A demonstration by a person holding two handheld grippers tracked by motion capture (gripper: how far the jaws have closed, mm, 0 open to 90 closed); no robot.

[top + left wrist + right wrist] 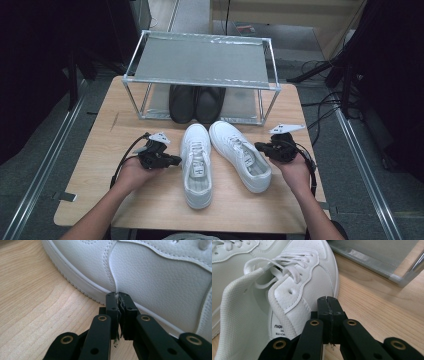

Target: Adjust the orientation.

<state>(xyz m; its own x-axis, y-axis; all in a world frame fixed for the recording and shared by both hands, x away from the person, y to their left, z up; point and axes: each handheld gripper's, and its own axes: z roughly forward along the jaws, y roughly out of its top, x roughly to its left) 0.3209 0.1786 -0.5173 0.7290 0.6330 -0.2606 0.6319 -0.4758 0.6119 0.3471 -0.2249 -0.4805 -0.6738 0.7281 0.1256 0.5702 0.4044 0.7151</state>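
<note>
Wooden table (150, 200), metal shoe rack (200, 62), grey floor (40, 150), dark surroundings

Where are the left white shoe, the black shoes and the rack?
left white shoe (196, 165): high view, laces and tongue.
black shoes (196, 102): high view, toes under the shelf.
rack (200, 62): high view, grey top shelf.

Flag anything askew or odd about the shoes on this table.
The right white shoe lies angled, toe toward the left white shoe, heel splayed out. The black pair sits straight under the rack. No damage shows.
</note>
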